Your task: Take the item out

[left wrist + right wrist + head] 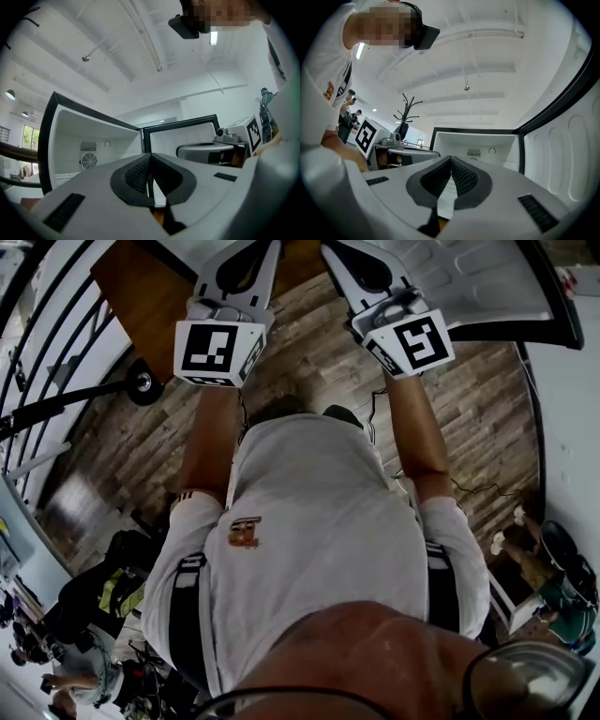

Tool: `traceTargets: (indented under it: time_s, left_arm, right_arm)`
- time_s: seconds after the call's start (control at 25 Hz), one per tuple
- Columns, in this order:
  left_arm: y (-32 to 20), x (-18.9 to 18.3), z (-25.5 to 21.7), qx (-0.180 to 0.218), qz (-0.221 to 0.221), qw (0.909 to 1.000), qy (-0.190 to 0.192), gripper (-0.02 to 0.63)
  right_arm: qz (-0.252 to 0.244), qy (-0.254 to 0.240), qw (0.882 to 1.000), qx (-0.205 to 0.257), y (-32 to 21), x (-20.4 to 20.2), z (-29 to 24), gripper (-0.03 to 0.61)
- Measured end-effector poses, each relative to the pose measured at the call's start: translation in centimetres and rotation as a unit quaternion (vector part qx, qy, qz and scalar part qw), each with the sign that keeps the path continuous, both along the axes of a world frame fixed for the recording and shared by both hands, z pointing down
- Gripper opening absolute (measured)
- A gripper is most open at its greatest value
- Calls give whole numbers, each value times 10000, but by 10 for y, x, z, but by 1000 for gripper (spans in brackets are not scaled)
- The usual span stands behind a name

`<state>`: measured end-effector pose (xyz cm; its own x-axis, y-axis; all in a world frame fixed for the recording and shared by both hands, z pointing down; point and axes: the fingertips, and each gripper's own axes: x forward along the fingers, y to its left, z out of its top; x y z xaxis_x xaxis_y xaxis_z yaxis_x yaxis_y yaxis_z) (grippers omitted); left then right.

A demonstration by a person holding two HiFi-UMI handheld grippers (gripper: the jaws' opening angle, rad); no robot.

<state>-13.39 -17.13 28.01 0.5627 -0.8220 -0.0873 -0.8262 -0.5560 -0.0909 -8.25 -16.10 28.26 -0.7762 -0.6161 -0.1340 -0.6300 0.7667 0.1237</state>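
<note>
Left gripper (150,161) and right gripper (451,164), each pressed together and empty, face the open fridge compartment (487,143) straight ahead; no item shows inside.

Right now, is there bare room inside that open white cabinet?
Yes: the compartment looks bare from black frame to vented back wall; its floor is hidden. Crowded in front: the left hand-held gripper and right hand-held gripper, both shut.
</note>
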Motion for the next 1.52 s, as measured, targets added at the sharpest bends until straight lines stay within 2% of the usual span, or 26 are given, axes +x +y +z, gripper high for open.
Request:
traceTargets:
  time_s: [0.28,0.64,0.84,0.96,1.16,1.52]
  left_arm:
    - [-28,-16,11,-118,111,9998,121,18]
    - [-60,-12,7,-400,120,9980,467,18]
    - [-85,-8,10,-752,-5,9932,885,18]
    - [-99,-5,12,-1069,-119,9835,1456,18]
    - [-126,-1,21,-1570,-329,9593,2326,20]
    - [-158,28,38,-2242,-401,9119,3413,27]
  right_arm:
    - [145,73,9999,0,-26,-23,8,34]
    - [285,86,9995,-40,-53,-16,2,34]
    - [259,79,9996,-21,-73,-6,2,34]
    - [216,74,9997,3,-80,4,2,34]
    - [123,148,9998,98,-93,16,-2,34]
    - [-59,255,9995,157,-102,42,-3,34]
